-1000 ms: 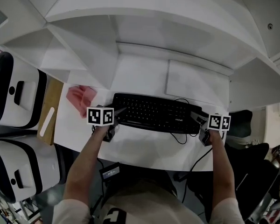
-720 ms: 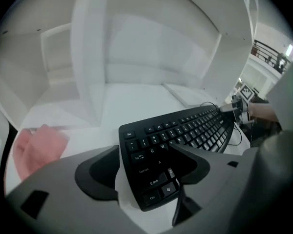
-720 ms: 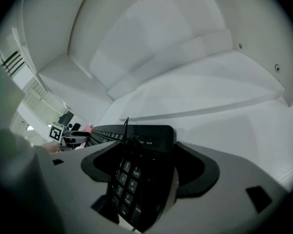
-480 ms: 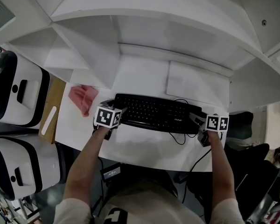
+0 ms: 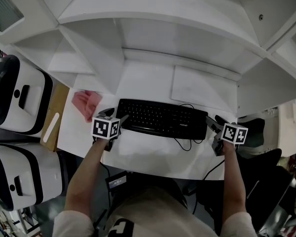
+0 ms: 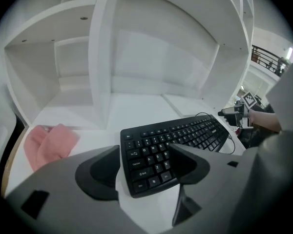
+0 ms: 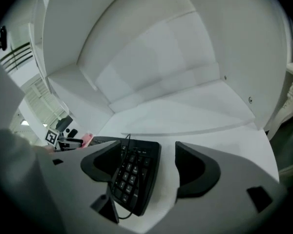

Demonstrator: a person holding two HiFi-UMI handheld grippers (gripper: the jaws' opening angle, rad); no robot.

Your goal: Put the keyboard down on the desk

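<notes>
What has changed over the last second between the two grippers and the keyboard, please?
Both grippers have drawn back a little from the keyboard: the left gripper has come off its left end and the right gripper off its right end. Both stand open and grip nothing. The keyboard stays flat on the desk, and the pink cloth has not moved.

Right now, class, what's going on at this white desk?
A person holds a two-jaw gripper in each hand. The flat black computer keyboard lies on the white desk. The left gripper is at its left end, the right gripper at its right end, both with jaws open, pressing on nothing. A crumpled pink cloth lies further left.
</notes>
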